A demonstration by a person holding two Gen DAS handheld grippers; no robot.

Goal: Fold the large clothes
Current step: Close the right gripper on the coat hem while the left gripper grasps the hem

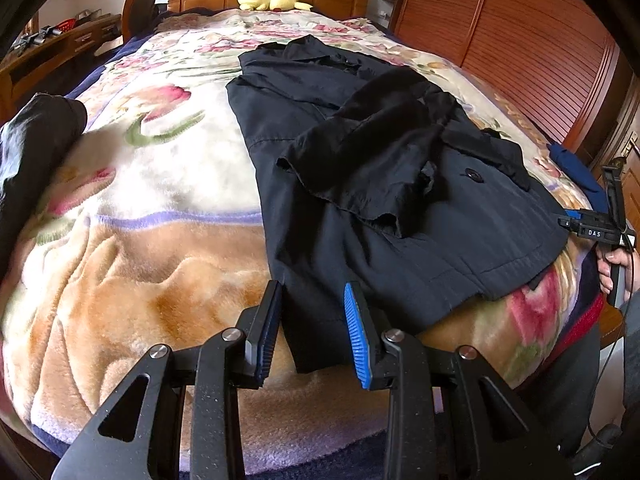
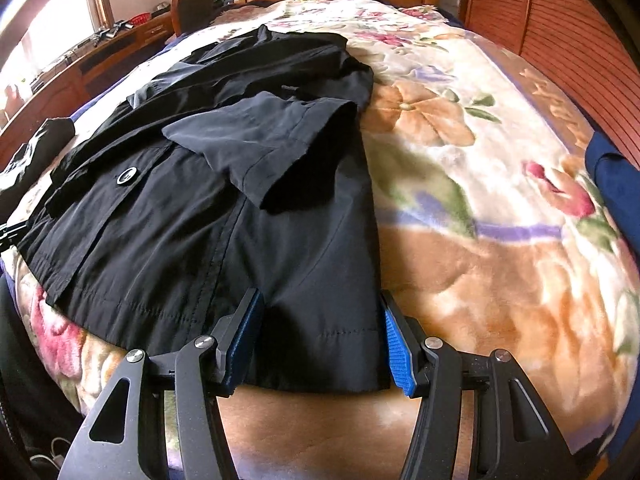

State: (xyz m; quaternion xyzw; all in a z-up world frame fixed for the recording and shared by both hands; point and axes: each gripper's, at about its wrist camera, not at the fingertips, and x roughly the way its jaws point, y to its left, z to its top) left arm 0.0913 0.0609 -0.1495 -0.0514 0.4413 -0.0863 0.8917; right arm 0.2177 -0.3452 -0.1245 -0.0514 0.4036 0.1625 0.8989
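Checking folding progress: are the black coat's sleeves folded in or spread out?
Folded in. Both sleeves lie across the front of the black coat, not on the floral blanket.

Blanket (image 2: pixel 480 240) open beside coat (image 2: pixel 180 220); dark bundle (image 1: pixel 36 148) probably crowds edge.

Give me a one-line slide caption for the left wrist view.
Left gripper open over the hem of a black coat spread on the floral blanket.

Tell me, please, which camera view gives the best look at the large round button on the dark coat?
The right wrist view: the button sits large, catching light with a bright rim on the dark coat. The left wrist view shows the same button smaller and dark, barely distinct from the fabric.
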